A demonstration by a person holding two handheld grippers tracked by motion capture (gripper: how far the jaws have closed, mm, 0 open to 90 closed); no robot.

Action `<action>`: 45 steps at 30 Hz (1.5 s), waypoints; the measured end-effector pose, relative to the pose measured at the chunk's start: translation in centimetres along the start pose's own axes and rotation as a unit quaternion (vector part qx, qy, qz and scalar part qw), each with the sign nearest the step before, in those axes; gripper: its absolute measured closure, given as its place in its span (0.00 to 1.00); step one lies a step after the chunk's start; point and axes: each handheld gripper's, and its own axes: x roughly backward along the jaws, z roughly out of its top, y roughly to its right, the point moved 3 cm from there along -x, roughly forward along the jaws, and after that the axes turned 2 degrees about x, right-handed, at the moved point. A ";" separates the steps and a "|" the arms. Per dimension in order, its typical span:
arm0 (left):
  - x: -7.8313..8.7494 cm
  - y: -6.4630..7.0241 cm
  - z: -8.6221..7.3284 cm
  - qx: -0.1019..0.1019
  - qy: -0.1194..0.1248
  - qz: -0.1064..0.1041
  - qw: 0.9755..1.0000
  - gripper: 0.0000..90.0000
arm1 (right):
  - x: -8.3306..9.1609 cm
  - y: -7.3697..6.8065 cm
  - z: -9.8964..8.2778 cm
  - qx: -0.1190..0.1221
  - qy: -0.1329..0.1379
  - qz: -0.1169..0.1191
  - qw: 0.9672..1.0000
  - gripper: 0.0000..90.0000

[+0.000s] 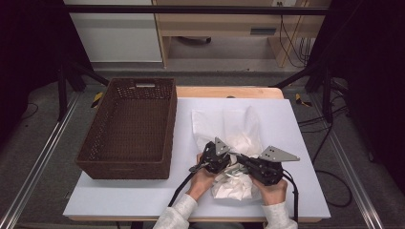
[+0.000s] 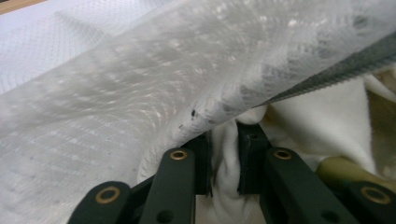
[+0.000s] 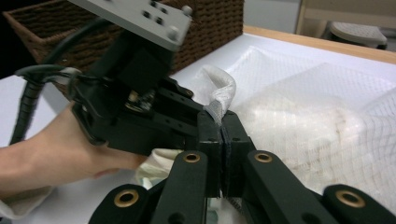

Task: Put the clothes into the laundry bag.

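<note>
Cloth (image 1: 234, 131): white mesh, crumpled mid-table right of the empty basket (image 1: 129, 129); my left gripper (image 1: 220, 160) pinches a fold, my right gripper (image 1: 246, 162) clamps an edge; I judge folding barely begun, basketing left.

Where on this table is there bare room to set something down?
Bare table right of the white mesh bag, and the front strip below the brown basket. Crowded where the left gripper and right gripper pinch the bag.
</note>
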 end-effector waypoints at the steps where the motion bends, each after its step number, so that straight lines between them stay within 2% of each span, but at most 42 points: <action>1: 0.4 0.0 -0.1 0.007 0.009 -0.001 1.000 0.84 | 0.0 0.0 -0.1 -0.002 -0.002 -0.002 1.000 0.99; 2: 0.8 0.0 -0.2 0.008 0.015 -0.006 1.000 0.80 | 0.0 0.1 -0.1 -0.002 -0.005 -0.008 1.000 0.99; 4: 2.1 -0.1 -0.3 0.000 0.019 -0.013 1.000 0.66 | -0.2 0.2 -0.2 -0.002 -0.009 -0.014 1.000 0.99; 5: 2.1 -0.1 -0.3 0.000 0.019 -0.013 1.000 0.58 | -0.2 0.2 -0.2 -0.002 -0.009 -0.014 1.000 0.99; 6: 3.7 -0.5 -0.7 -0.009 0.018 -0.020 1.000 0.52 | -0.4 0.3 -0.4 -0.004 -0.010 -0.016 1.000 0.99; 8: 5.2 -1.1 -1.2 -0.006 0.016 -0.024 1.000 0.39 | -0.5 0.3 -0.5 -0.006 -0.009 -0.018 1.000 0.99; 10: 6.1 -1.8 -2.2 -0.002 0.005 -0.036 0.999 0.35 | -0.6 0.4 -0.5 -0.006 -0.007 -0.022 1.000 0.99; 11: 6.1 -1.8 -2.2 -0.002 0.005 -0.036 0.999 0.33 | -0.6 0.4 -0.5 -0.008 -0.006 -0.024 1.000 0.99; 12: 6.2 -2.1 -3.4 -0.008 -0.018 -0.041 0.999 0.32 | -0.7 0.4 -0.6 -0.011 -0.007 -0.024 1.000 0.99; 14: 5.4 -2.1 -4.3 -0.012 -0.036 -0.043 0.998 0.35 | -1.0 0.5 -0.8 -0.012 -0.009 -0.024 1.000 0.99; 17: 4.2 -1.4 -4.4 -0.012 -0.032 -0.065 0.997 0.58 | -1.2 0.6 -0.9 -0.010 -0.012 -0.026 1.000 0.99; 20: 3.6 -0.5 -3.9 -0.020 -0.031 -0.076 0.996 0.84 | -1.2 0.6 -0.9 -0.011 -0.010 -0.023 1.000 0.99; 22: 3.9 0.3 -3.3 -0.036 -0.020 -0.081 0.996 0.91 | -1.2 0.7 -0.9 -0.012 -0.008 -0.021 1.000 0.99; 23: 4.1 0.7 -2.9 -0.041 -0.013 -0.088 0.995 0.92 | -1.2 0.7 -0.9 -0.014 -0.006 -0.019 1.000 0.99; 25: 4.4 1.5 -2.3 -0.050 -0.003 -0.083 0.995 0.93 | -1.2 0.8 -0.8 -0.012 -0.002 -0.017 1.000 0.99; 28: 4.3 2.2 -1.5 -0.051 0.007 -0.084 0.995 0.93 | -1.1 0.8 -0.7 -0.018 0.005 -0.011 1.000 0.99; 32: 2.6 3.0 -0.6 -0.049 -0.003 -0.079 0.996 0.93 | -1.0 0.9 -0.6 -0.021 0.014 -0.005 1.000 0.99; 35: 0.7 2.9 -0.5 -0.048 -0.017 -0.060 0.997 0.94 | -0.7 0.9 -0.4 -0.020 0.021 0.007 1.000 0.99; 36: -0.2 2.5 -0.5 -0.036 -0.025 -0.049 0.998 0.94 | -0.6 0.8 -0.3 -0.019 0.023 0.007 1.000 0.99; 37: -0.2 2.5 -0.5 -0.036 -0.025 -0.049 0.998 0.94 | -0.6 0.8 -0.3 -0.019 0.023 0.007 1.000 0.99; 38: -0.9 2.1 -0.5 -0.022 -0.025 -0.043 0.999 0.94 | 0.2 0.7 0.2 -0.014 0.032 0.004 0.999 0.99; 39: -1.1 1.9 -0.4 -0.020 -0.026 -0.039 0.999 0.94 | 0.5 0.6 0.3 -0.016 0.032 0.001 0.999 0.99; 43: -0.9 1.9 -0.5 -0.024 -0.022 -0.035 0.999 0.93 | 0.8 0.9 0.2 -0.022 0.017 -0.014 1.000 0.99; 45: 0.1 1.7 -0.6 -0.022 -0.014 -0.041 0.999 0.85 | 0.5 0.9 -0.1 -0.013 0.003 -0.022 1.000 0.99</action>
